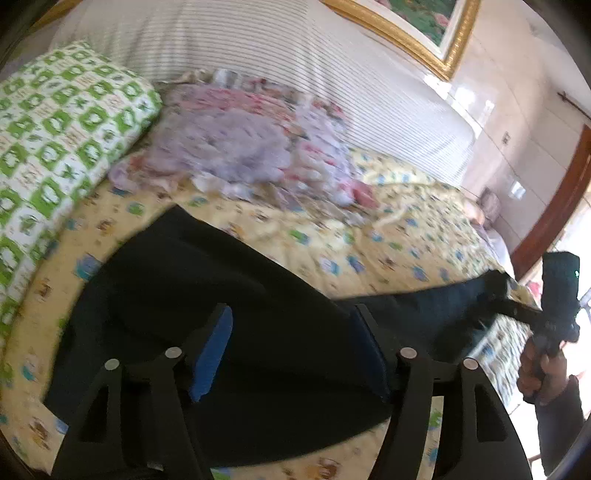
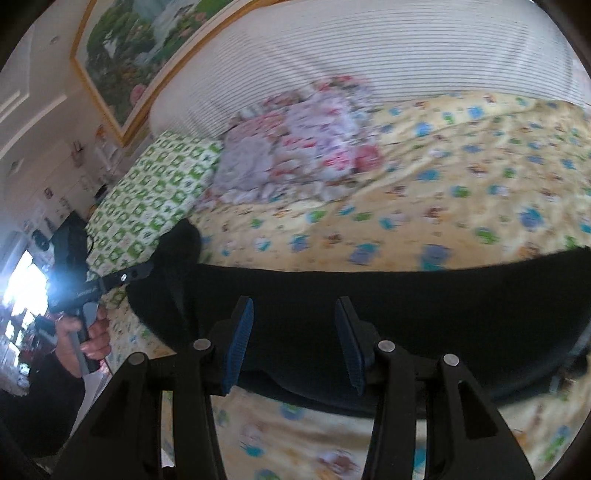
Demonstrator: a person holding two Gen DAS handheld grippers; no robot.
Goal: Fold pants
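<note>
Black pants (image 1: 229, 280) lie across a yellow patterned bedspread (image 1: 388, 236). In the left wrist view my left gripper (image 1: 290, 314) hovers over them, its blue pads (image 1: 212, 350) wide apart and pressing on nothing. My right gripper (image 1: 517, 308), held by a hand, sits at the far right, against the narrow end of the pants. In the right wrist view the pants (image 2: 424, 314) run as a dark band across the bed. My right gripper (image 2: 294, 302) stands open over that band. The left gripper (image 2: 146, 271) is at the left, by a raised end of the cloth.
A green-and-white pillow (image 1: 55, 129) lies at the bed's left. A crumpled pink and lilac cloth (image 1: 251, 140) sits beyond the pants, near the striped headboard (image 1: 258, 48). A gold-framed picture (image 1: 424, 29) hangs above. A wooden door frame (image 1: 554, 206) is at the right.
</note>
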